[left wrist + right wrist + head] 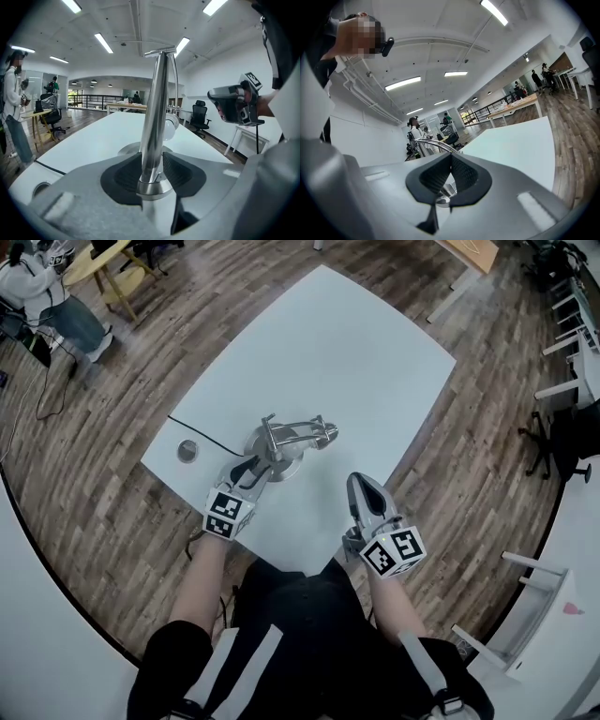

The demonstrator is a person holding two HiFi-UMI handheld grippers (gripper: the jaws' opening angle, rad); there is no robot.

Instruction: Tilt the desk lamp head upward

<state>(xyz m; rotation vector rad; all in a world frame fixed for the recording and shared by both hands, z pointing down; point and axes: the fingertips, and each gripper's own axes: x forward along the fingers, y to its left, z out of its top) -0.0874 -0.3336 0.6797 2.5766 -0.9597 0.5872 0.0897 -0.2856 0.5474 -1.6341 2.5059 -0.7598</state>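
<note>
ok, desk lamp [286, 439] stands near the front-left of the white table [356, 352], on its round base [292, 468], with an upright post [154, 122]. my left gripper [255, 465] is down at the foot of that post. its jaws stand wide apart with the post between the pads, and i don't see them pressing on it, so no grip yet. right gripper [361, 481] has its jaws closed together with nothing in them. it sits well apart from the lamp, near the table's front edge.

key relation: the lamp arm runs level from the top of the post out to the right in the head view, ending in the lamp head [323, 435]. so the head lies right of and beyond my left gripper, and ahead and to the left of my right one. the long axis runs across me, left to right. my guess is the left steadies the post and the free right hand, on the head's side, goes in to lift it.
</note>
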